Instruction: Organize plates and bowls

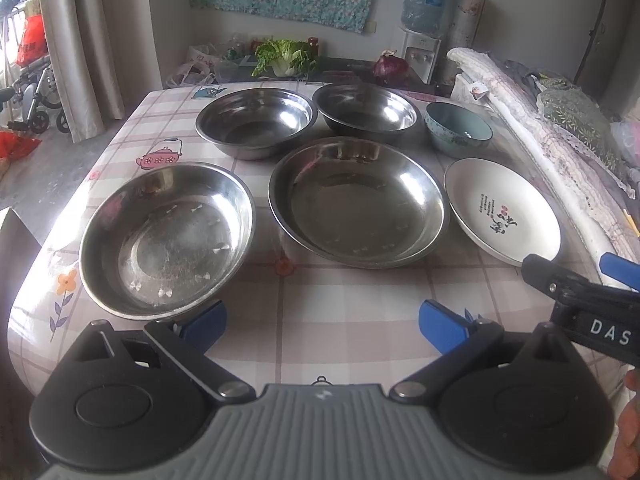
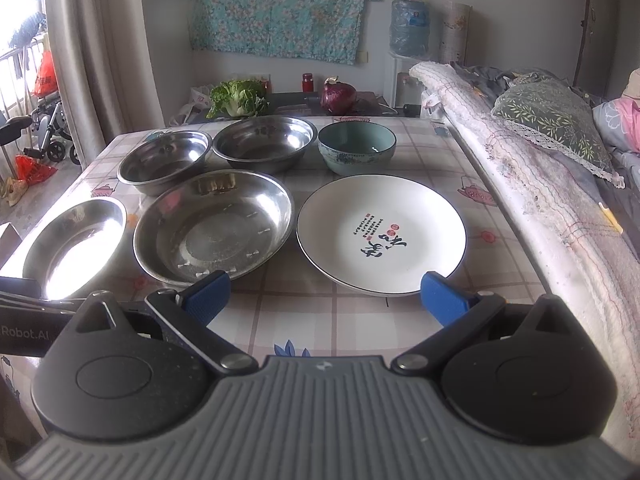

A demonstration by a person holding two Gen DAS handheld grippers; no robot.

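Six dishes sit on the checked table. Front row: a steel plate at left, a wider steel plate in the middle, a white plate with writing at right. Back row: two steel bowls and a teal ceramic bowl. My left gripper is open and empty, just short of the left steel plate. My right gripper is open and empty, its right finger at the white plate's near rim. The right gripper also shows in the left wrist view.
A rolled quilt and bedding run along the table's right edge. A cabbage, a red onion and bottles lie on a dark surface behind the table. A curtain and a wheelchair stand at left.
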